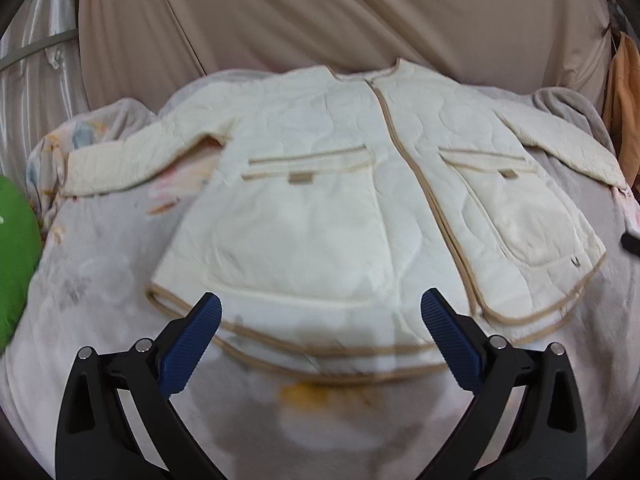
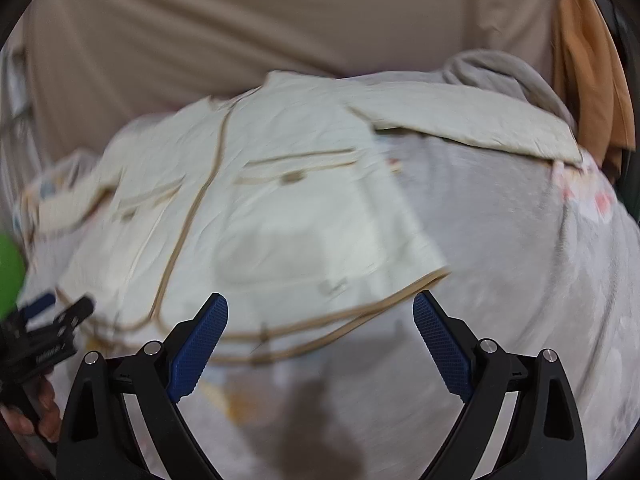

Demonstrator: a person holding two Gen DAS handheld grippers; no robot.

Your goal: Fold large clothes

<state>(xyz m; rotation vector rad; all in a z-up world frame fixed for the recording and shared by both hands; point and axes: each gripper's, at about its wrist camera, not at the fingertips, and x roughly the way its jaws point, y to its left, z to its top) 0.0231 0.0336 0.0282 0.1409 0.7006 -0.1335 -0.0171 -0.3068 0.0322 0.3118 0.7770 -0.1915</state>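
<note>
Cream jacket (image 1: pixel 320 200) lies flat on the bed (image 1: pixel 100 300), unfolded; both tools, left (image 1: pixel 320 340) and right (image 2: pixel 320 340), hover spread and empty, probably about to grip a sleeve (image 2: pixel 460 124).

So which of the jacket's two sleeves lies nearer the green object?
The sleeve on the left of the left wrist view; its cuff ends just beside the green object. The other sleeve stretches toward the opposite edge.

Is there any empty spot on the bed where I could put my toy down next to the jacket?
Yes. The blanket is bare right of the jacket, below its spread sleeve. Another bare strip lies in front of the hem. The left side is tighter: sleeve and green object crowd it.
</note>
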